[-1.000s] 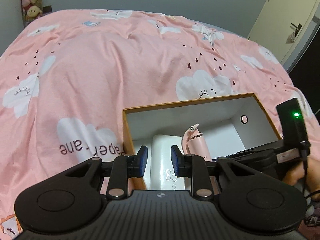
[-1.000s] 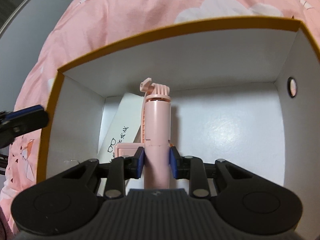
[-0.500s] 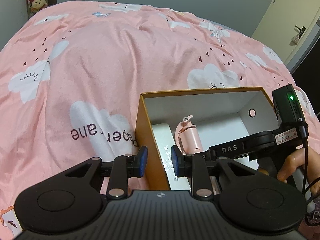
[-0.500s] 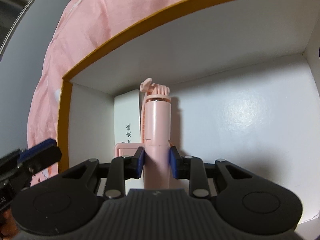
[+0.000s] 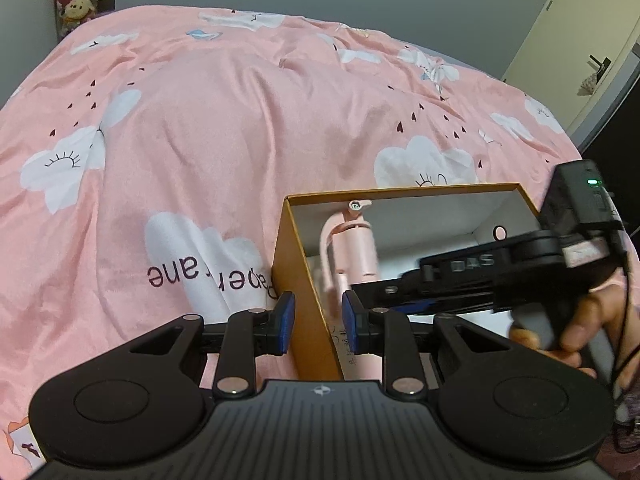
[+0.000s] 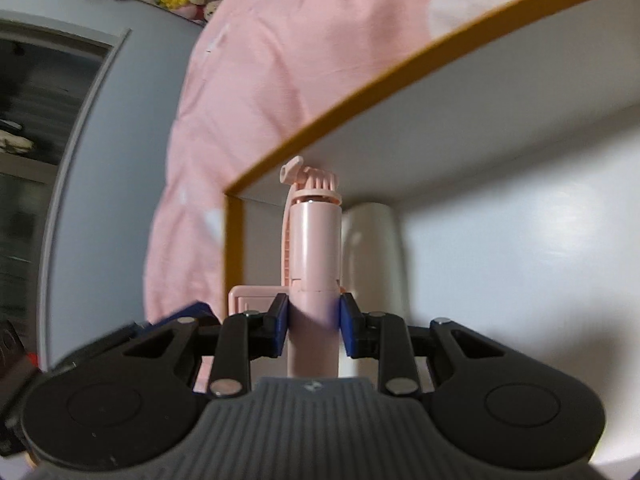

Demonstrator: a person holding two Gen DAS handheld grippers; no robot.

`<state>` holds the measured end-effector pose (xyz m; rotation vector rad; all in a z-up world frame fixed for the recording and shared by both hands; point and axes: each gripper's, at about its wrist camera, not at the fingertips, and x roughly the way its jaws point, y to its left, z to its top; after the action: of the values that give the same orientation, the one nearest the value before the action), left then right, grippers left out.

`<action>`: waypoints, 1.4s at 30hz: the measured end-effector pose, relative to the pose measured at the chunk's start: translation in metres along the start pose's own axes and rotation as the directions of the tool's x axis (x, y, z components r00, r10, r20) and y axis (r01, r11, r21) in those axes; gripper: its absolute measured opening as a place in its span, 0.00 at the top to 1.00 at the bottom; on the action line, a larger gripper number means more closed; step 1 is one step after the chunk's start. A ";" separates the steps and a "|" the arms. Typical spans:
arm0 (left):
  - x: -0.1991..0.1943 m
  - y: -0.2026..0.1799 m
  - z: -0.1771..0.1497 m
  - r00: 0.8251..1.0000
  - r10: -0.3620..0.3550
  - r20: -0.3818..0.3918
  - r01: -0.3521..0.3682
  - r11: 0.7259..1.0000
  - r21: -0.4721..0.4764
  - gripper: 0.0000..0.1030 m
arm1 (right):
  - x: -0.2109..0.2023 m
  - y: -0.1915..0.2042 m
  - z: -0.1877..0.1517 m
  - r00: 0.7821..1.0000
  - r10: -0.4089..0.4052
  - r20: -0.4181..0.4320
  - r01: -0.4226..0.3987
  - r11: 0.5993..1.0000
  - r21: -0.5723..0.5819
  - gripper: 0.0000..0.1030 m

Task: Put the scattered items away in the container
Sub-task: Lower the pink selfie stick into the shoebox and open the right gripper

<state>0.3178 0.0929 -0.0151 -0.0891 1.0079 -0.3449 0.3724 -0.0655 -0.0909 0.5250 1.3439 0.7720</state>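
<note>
Right jaws were pinched on the pink selfie stick (image 6: 314, 248), held inside the orange box (image 5: 304, 280) near its left wall, probably so it could drop beside the white case (image 6: 376, 240) on the box floor. Left gripper (image 5: 316, 322) jaws were spread, straddling that left wall without clamping, likely steadying the box on the bed (image 5: 200, 140).

Pink selfie stick (image 6: 314, 264), orange-rimmed white box (image 5: 298, 276), pink bedspread (image 5: 200, 140) (white clouds)
</note>
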 end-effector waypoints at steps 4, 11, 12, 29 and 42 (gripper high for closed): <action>0.005 0.004 -0.007 1.000 0.005 0.001 -0.005 1.000 -0.015 0.72 | 0.018 -0.004 0.000 0.999 0.016 -0.028 -0.016 1.000 -0.004 0.71; 0.013 0.012 -0.011 1.000 -0.008 -0.017 0.007 0.998 -0.059 0.72 | 0.031 -0.006 0.001 0.997 0.025 -0.067 -0.027 0.999 -0.036 0.71; 0.013 0.012 -0.011 1.000 -0.007 -0.016 0.007 0.998 -0.057 0.72 | 0.030 -0.004 0.001 0.998 0.015 -0.067 -0.018 0.999 -0.049 0.71; 0.016 0.011 -0.015 0.999 -0.011 -0.030 0.009 0.997 -0.070 0.72 | 0.041 0.011 0.009 0.991 -0.124 -0.044 0.114 0.976 -0.186 0.75; 0.010 -0.001 -0.020 0.999 0.037 -0.033 -0.039 0.997 -0.061 0.72 | 0.016 0.023 -0.003 0.988 -0.155 -0.004 0.148 0.952 -0.267 0.74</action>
<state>0.3058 0.0903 -0.0335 -0.1206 1.0505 -0.2809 0.3657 -0.0390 -0.0849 0.1974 1.2625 0.8183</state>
